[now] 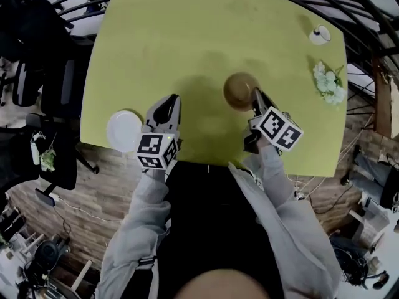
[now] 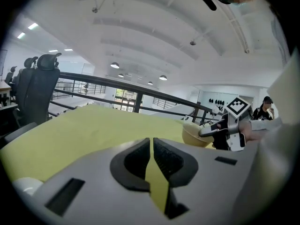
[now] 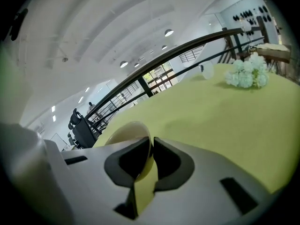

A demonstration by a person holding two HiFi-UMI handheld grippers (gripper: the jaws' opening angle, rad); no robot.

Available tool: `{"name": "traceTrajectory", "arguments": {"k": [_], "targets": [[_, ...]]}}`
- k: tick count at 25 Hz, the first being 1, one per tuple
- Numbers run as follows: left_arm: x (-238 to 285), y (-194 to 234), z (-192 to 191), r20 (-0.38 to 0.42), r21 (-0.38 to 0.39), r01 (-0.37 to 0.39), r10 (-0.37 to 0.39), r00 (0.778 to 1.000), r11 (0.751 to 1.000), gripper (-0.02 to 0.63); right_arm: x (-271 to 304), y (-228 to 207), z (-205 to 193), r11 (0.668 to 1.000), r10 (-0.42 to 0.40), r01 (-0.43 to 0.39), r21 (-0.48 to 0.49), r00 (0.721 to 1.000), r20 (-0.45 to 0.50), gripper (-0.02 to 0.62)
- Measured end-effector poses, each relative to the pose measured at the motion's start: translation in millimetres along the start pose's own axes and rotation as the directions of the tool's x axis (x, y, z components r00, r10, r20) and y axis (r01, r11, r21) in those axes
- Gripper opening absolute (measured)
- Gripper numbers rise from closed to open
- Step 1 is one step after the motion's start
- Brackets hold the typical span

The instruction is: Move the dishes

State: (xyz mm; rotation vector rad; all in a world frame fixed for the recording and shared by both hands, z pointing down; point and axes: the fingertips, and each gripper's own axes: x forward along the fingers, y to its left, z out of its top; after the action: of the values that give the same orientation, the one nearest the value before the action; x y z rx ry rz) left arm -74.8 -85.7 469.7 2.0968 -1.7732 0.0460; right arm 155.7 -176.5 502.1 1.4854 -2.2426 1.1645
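Table [image 1: 187, 30] | plate [image 1: 124, 129] at near-left edge | right gripper [image 1: 257, 96] pinching bowl [image 1: 239, 91] rim | left gripper [image 1: 169, 101] closed

Yellow-green table [image 1: 187, 36] beside a dark balcony railing [image 2: 140, 90].
White flower bunch [image 1: 329, 83] lies near the table's far right edge. Black office chair [image 1: 59, 92] stands just off the left side on wood-plank floor [image 1: 112, 192]. Cables [image 1: 349, 167] trail across the floor at right. Round lamps [image 2: 115, 65] hang under a white vaulted ceiling.
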Motion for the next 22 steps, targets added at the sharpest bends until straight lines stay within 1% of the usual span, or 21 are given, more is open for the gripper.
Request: {"name": "traceTrajectory", "arguments": {"k": [6, 9, 12, 15, 17, 19, 22], "targets": [[35, 32, 5, -0.012, 0.046, 0.032, -0.031, 0.999, 0.998, 0.035, 63, 18, 9, 1.0, -0.004, 0.004, -0.013, 1.0, -0.031, 0.037], [59, 41, 8, -0.008, 0.043, 0.048, -0.048, 0.999, 0.998, 0.035, 91, 16, 16, 1.0, -0.024, 0.023, -0.02, 0.999, -0.046, 0.037], [79, 48, 14, 0.02, 0.016, 0.052, -0.052, 0.998, 0.999, 0.035, 114, 12, 21, 0.999, -0.037, 0.037, -0.007, 0.998, -0.056, 0.037], [97, 51, 16, 0.029, -0.005, 0.039, -0.038, 0.999, 0.999, 0.035, 130, 6, 25, 0.998, -0.051, 0.053, 0.022, 0.997, -0.065, 0.038], [105, 51, 12, 0.016, -0.005, 0.034, -0.033, 0.999, 0.999, 0.035, 137, 1, 24, 0.996, -0.068, 0.072, 0.046, 0.995, -0.079, 0.04], [109, 50, 7, -0.001, -0.003, 0.035, -0.035, 0.999, 0.999, 0.035, 141, -1, 21, 0.995, -0.083, 0.087, 0.046, 0.993, -0.086, 0.041], [111, 49, 1, -0.018, -0.007, 0.034, -0.034, 0.999, 0.999, 0.035, 142, -2, 21, 0.996, -0.083, 0.086, 0.039, 0.994, -0.073, 0.043]]}}
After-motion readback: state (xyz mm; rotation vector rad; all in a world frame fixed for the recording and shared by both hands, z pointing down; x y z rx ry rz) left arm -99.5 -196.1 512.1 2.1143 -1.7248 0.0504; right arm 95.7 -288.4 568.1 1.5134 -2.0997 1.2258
